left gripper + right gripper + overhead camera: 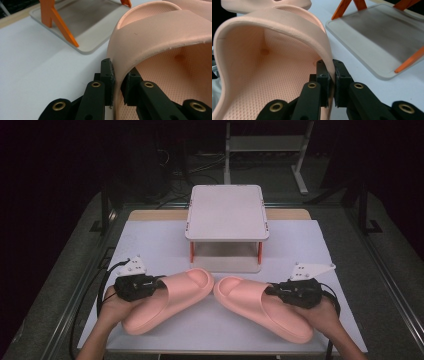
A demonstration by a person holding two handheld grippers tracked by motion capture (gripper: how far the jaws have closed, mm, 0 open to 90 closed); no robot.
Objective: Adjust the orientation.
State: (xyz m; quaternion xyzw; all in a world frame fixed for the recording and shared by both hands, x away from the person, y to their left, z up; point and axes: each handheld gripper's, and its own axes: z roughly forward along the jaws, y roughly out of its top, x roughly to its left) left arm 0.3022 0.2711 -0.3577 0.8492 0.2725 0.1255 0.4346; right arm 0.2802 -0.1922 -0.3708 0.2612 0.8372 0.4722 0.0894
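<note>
Left hand-held gripper [117, 83] pinching left slipper [165, 297] strap edge, right hand-held gripper [331, 85] likewise w/ right slipper [262, 307]

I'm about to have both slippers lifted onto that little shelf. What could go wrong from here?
1. The left gripper pinches only the thin strap edge of the left slipper; the soft strap may flex and slip out.
2. The right gripper holds the right slipper the same way, so it could swing.
3. The toes nearly meet before the shelf and could collide.

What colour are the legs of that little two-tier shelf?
Orange legs on the shelf, clearest in the left gripper view.
</note>
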